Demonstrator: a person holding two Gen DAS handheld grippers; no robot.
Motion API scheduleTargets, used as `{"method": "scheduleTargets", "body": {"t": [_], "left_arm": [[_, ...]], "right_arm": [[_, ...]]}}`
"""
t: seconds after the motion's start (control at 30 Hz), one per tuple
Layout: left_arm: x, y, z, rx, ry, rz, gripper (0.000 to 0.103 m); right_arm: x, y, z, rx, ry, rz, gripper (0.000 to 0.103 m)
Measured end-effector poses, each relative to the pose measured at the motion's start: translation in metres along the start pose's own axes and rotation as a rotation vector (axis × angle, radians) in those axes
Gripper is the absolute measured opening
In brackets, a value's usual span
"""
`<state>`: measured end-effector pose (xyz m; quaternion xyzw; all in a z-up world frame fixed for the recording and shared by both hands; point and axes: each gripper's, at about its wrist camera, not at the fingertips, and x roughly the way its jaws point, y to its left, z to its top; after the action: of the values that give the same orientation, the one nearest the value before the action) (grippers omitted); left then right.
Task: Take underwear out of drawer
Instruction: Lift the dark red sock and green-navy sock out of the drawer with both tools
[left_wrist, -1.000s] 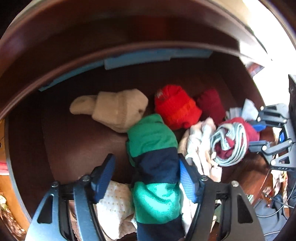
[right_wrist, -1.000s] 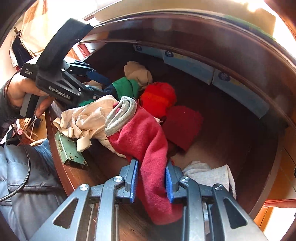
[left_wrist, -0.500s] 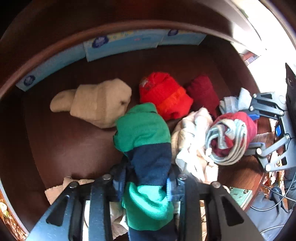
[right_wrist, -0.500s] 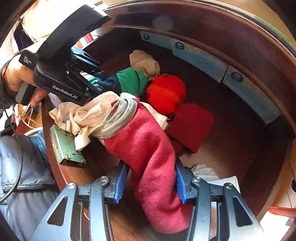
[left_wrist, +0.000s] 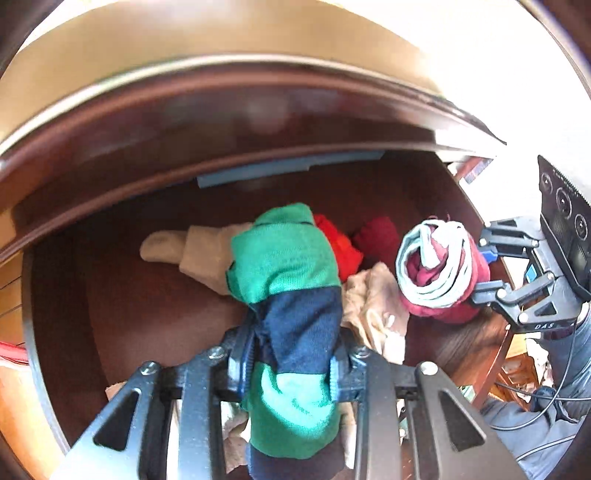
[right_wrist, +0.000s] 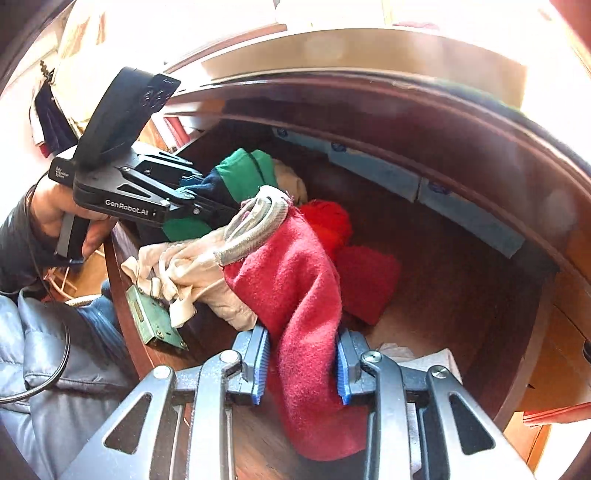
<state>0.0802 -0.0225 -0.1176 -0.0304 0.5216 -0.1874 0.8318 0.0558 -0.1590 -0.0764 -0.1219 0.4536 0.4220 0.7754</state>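
Note:
My left gripper (left_wrist: 291, 363) is shut on a green and navy striped underwear (left_wrist: 291, 280), held above the open dark wooden drawer (left_wrist: 155, 295). It also shows in the right wrist view (right_wrist: 236, 177). My right gripper (right_wrist: 300, 363) is shut on a red underwear with a grey waistband (right_wrist: 295, 280), lifted over the drawer's front edge; it shows in the left wrist view (left_wrist: 439, 273) to the right of the striped one.
In the drawer lie a beige garment (left_wrist: 195, 251), a bright red one (right_wrist: 328, 221), a dark red one (right_wrist: 369, 280) and a cream cloth (right_wrist: 184, 269) draped on the front edge. A green metal lock plate (right_wrist: 151, 317) sits there. Blue boxes (right_wrist: 373, 173) line the back.
Both grippers have risen and pulled back with their garments. The left gripper closed on the striped underwear a second ago and now lifts it clear of the pile.

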Motion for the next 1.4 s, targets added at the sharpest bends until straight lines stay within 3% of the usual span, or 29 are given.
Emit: {"method": "scheduleTargets", "body": {"t": [0.47,1.4], "left_arm": [[-0.031,0.007,-0.006,0.042,-0.164,0.039,0.028],[-0.085,0.019,-0.041,0.033,-0.397,0.102,0.028]], "right_arm": [[-0.031,0.000,-0.016,0.047,-0.163,-0.015,0.032],[-0.063,-0.011,-0.033,0.132,-0.439,-0.061,0.032]]}}
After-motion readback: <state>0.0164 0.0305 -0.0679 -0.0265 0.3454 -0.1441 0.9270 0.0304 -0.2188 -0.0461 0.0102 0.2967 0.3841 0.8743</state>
